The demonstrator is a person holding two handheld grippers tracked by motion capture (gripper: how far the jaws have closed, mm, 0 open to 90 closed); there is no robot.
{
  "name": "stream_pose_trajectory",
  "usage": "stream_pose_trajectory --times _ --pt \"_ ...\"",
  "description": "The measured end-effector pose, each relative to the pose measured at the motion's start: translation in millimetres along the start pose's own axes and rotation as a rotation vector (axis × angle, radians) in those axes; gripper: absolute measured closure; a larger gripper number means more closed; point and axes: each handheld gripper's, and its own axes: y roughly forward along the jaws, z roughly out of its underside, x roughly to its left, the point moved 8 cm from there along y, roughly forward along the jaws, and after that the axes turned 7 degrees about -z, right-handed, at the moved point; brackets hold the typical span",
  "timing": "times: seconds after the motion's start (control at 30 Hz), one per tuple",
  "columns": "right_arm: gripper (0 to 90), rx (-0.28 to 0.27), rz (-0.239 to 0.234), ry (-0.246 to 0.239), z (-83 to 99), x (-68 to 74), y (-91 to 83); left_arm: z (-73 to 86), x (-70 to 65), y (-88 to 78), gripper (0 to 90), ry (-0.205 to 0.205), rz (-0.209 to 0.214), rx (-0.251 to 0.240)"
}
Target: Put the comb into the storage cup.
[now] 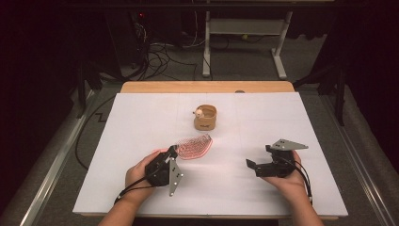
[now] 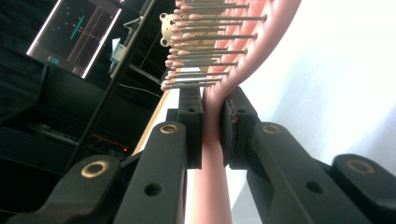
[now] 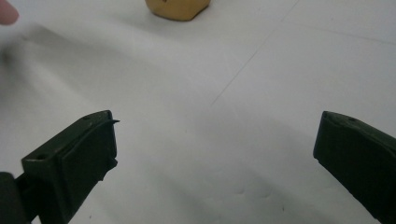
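While my left gripper (image 1: pixel 171 153) fingers clamp the pink hairbrush (image 1: pixel 194 145) handle for control, my right gripper (image 3: pixel 215 154) fingers stand apart, empty.

Bright white table (image 1: pixel 141 188), dark surroundings; right gripper view slightly blurred.

pink hairbrush (image 2: pixel 219 70) cut off top and bottom, tan cup (image 3: pixel 177 8) cropped

Left gripper (image 1: pixel 173 151) fingers clamped; right gripper (image 1: pixel 251 165) fingers spread wide
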Motion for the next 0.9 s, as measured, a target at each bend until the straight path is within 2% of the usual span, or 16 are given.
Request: stream_pose_trajectory --times 0.07,0.2,0.27,0.4,0.5,0.8,0.9 --pt "0.5 -0.046 0.000 0.004 -2.9 0.6 -1.6 1.2 2.2 -0.6 80.9 -0.017 0.001 0.003" --pt "0.5 -0.102 0.017 -0.027 -7.4 3.2 -7.0 2.9 3.6 -0.8 80.9 -0.042 0.011 0.007" --pt "0.5 -0.127 0.016 -0.027 -7.7 2.8 -9.1 3.3 3.5 -1.2 80.9 -0.055 0.016 0.011" --pt "0.5 -0.125 0.013 -0.043 -4.9 3.6 -9.0 2.3 2.8 -2.6 80.9 -0.077 0.031 0.007" --pt "0.5 -0.129 0.002 -0.045 -4.5 4.4 -8.9 2.5 5.6 -2.6 80.9 -0.131 0.045 0.004" --pt "0.5 -0.143 0.006 -0.051 -3.7 4.6 -12.5 6.3 12.9 -3.5 80.9 -0.230 0.078 -0.001" --pt "0.5 -0.149 0.008 -0.046 -3.9 4.3 -13.9 9.0 16.1 -2.7 80.9 -0.292 0.100 0.001"
